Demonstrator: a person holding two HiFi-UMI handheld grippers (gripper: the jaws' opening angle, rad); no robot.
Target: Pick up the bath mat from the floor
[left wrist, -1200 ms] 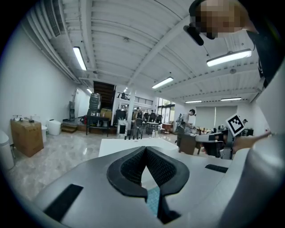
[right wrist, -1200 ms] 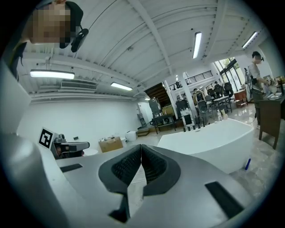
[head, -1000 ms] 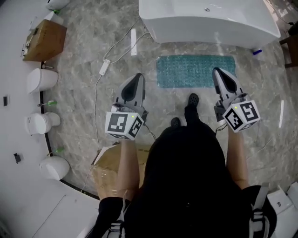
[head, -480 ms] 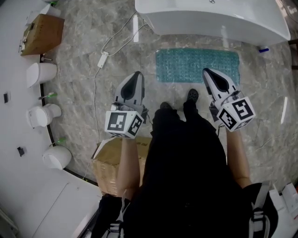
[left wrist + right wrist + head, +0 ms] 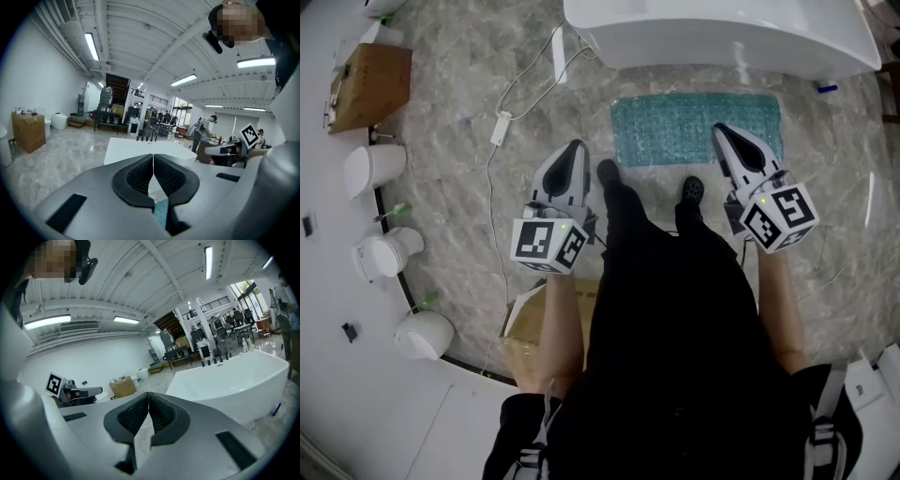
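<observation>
while the bath mat [image 5: 694, 127] lies flat on the floor [image 5: 459, 187], its long side running along the foot of the white bathtub [image 5: 712, 33], i judge the pickup itself has not begun. the teal mat looks spread out full length, with no corner lifted or folded that i can see.

i have 2 tools out in front of me. the left tool [image 5: 575, 150] has its jaws pressed together with nothing between them. its own view looks out across the room, with only a sliver of the teal mat showing below the pads. the right tool [image 5: 722, 133] is likewise closed and empty. from the head view its tip overlaps the mat's near right part, but its own view looks over the tub, so i read it as held up in the air, not touching the mat.

my shoes [image 5: 607, 172] stand just short of the mat's near edge.

what is left is nearly everything: opening a tool, getting down to an edge of the mat, gripping it, and lifting it clear of the floor.
</observation>
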